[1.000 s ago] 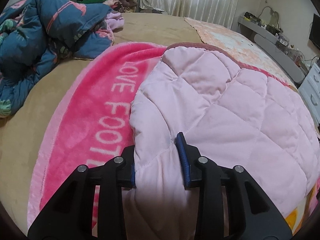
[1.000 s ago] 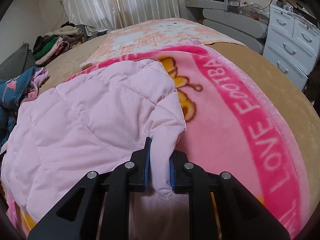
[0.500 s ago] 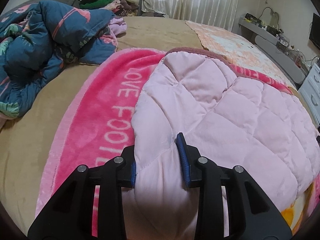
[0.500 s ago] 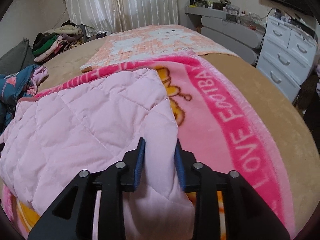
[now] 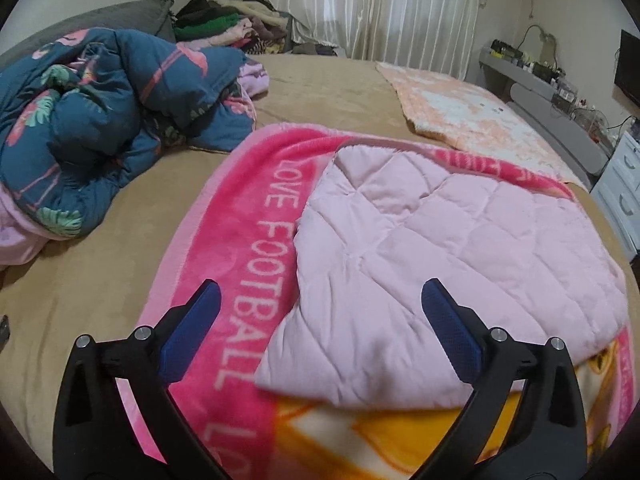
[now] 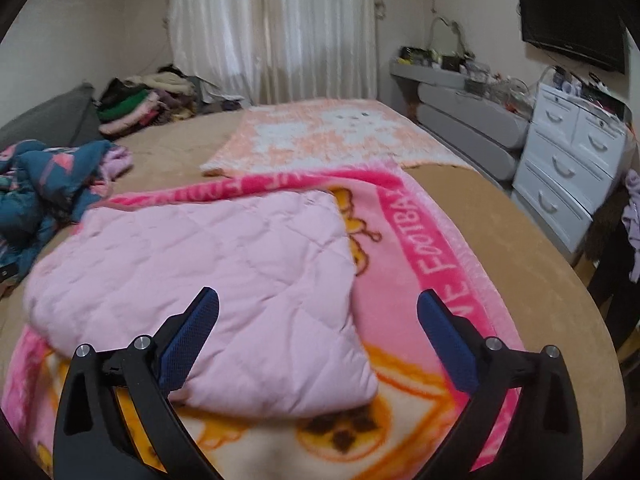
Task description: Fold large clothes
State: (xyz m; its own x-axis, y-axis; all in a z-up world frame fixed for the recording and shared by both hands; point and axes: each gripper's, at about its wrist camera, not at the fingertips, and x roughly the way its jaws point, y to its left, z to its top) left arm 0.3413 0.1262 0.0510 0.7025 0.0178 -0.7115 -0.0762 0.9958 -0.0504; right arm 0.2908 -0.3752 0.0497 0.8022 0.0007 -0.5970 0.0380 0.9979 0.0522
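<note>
Pink quilted quilt (image 5: 452, 264) lies folded on a bright pink blanket (image 5: 244, 240), which is spread over the tan bed (image 5: 100, 280). The quilt's left edge runs beside the blanket's white lettering; its near edge sags over the orange cartoon print. Both claws have just been opening and now stand wide, with nothing pinched. The left gripper (image 5: 320, 300) hangs above the quilt's near left corner, the right gripper (image 6: 318, 304) above its near right corner (image 6: 360, 384). Bare tan bed lies open to the left, near a heaped blue duvet (image 5: 92, 128). To the right, open bed runs to the edge, with white drawers (image 6: 568, 168) beyond. A peach blanket (image 6: 328, 140) lies past the far edge.
</note>
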